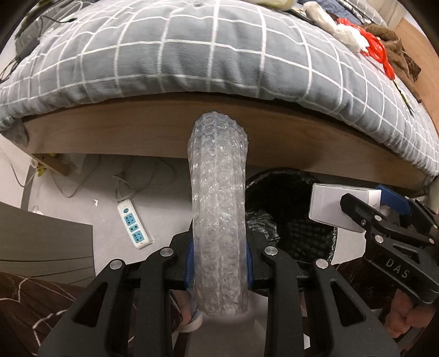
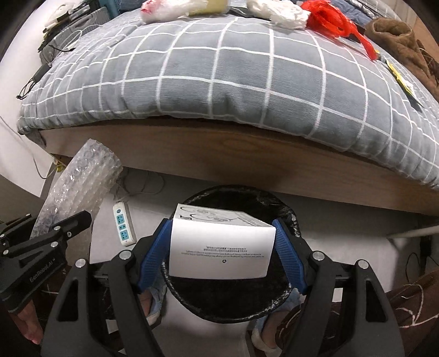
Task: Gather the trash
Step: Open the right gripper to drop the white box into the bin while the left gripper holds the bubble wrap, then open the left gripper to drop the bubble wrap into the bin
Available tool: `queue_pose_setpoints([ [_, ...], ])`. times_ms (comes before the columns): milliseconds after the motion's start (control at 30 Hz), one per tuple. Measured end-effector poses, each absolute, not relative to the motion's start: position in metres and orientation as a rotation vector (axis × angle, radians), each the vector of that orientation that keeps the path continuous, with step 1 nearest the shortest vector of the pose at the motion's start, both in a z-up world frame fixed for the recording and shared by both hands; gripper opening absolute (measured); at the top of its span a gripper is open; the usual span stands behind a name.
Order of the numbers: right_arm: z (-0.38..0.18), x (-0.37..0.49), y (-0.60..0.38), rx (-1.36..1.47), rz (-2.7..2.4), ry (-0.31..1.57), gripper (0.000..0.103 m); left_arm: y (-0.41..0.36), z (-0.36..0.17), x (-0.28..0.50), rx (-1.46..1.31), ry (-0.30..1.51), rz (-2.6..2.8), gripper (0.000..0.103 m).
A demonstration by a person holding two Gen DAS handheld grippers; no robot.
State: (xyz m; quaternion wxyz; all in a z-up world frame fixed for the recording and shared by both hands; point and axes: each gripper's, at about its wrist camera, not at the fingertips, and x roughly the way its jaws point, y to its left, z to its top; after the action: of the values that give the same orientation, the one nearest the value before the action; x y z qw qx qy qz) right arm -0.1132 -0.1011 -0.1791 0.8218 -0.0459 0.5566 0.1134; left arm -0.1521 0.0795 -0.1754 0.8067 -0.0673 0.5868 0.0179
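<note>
Beside a grid-quilted bed (image 2: 219,82), the right gripper (image 2: 222,247) clamps a white box (image 2: 222,252) directly over the black-lined bin (image 2: 288,296); the left gripper (image 1: 219,263) grips a bubble-wrap roll (image 1: 219,206), bin at its 2 o'clock. Neither is binned; bags (image 2: 285,12) wait at 12 o'clock.

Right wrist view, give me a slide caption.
Right gripper holds a white box above the black-lined trash bin beside the bed.

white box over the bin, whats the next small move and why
Probably open the right gripper and drop the white box. It hangs directly over the black-lined trash bin, pinched between the blue pads, so it should fall inside. The bubble wrap roll can follow.
</note>
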Motion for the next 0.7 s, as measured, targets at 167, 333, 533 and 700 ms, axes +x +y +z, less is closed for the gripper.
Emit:
queue_pose_setpoints([
  [167, -0.175, -0.114, -0.117, -0.111, 0.19, 1.162, 0.092, 0.065, -0.182, -0.146, -0.123, 1.267, 0.012, 0.026],
  [333, -0.173, -0.113, -0.144, -0.106, 0.128, 1.166, 0.095, 0.039, -0.188, -0.136, -0.1, 1.281, -0.026, 0.026],
  [533, -0.167, -0.112, -0.187, -0.082, 0.064, 1.153, 0.095, 0.003, -0.192, -0.128, -0.064, 1.291, -0.081, 0.026],
  [700, -0.162, -0.115, -0.21, -0.067, 0.017, 1.14, 0.095, -0.023, -0.194, -0.121, -0.038, 1.295, -0.123, 0.026],
])
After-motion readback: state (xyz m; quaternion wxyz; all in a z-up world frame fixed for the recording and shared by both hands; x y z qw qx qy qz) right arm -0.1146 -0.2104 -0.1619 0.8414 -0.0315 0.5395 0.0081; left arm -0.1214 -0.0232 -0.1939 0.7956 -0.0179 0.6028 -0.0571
